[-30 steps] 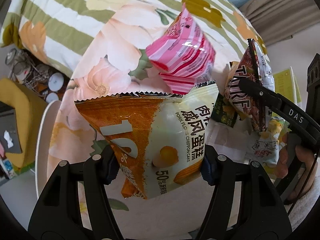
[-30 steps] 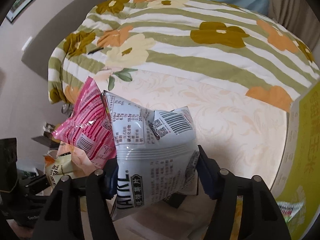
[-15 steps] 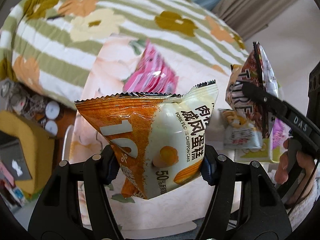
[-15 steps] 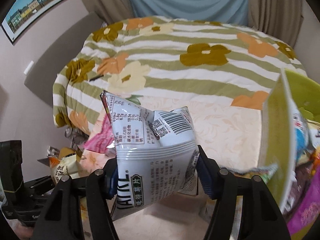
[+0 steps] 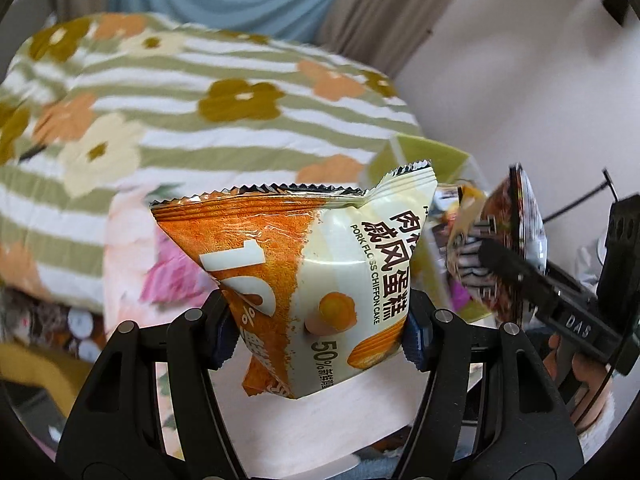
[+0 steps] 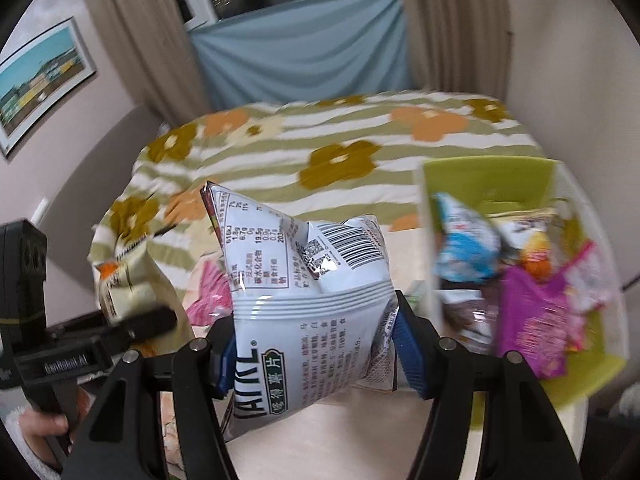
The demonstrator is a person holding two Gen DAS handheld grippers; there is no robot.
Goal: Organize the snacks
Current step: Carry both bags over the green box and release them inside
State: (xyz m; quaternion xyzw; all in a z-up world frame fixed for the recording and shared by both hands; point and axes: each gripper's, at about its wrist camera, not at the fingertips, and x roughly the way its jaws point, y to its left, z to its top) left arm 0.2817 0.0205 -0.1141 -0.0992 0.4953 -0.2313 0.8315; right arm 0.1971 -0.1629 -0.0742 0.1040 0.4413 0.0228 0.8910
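Note:
My left gripper (image 5: 316, 336) is shut on an orange and cream pork floss chiffon cake packet (image 5: 304, 272), held in the air. My right gripper (image 6: 316, 356) is shut on a white chip bag (image 6: 308, 304) with a barcode, also held up. In the left wrist view the right gripper (image 5: 516, 272) holds that bag (image 5: 496, 240) at the right. In the right wrist view the left gripper (image 6: 132, 328) and its packet (image 6: 124, 284) are at the left. A green box (image 6: 488, 184) holding several snack packets stands at the right; it also shows in the left wrist view (image 5: 424, 156). A pink packet (image 6: 208, 300) lies on the table.
A cream table (image 6: 328, 440) lies below both grippers. Behind it is a bed with a green striped floral quilt (image 6: 320, 148). Curtains and a blue cloth (image 6: 296, 64) hang at the back. Clutter (image 5: 72, 324) sits low at the left.
Both grippers have lifted and tilted upward with their packets. The green box has come into fuller view at the right. The pink packet has dropped lower behind the held bags.

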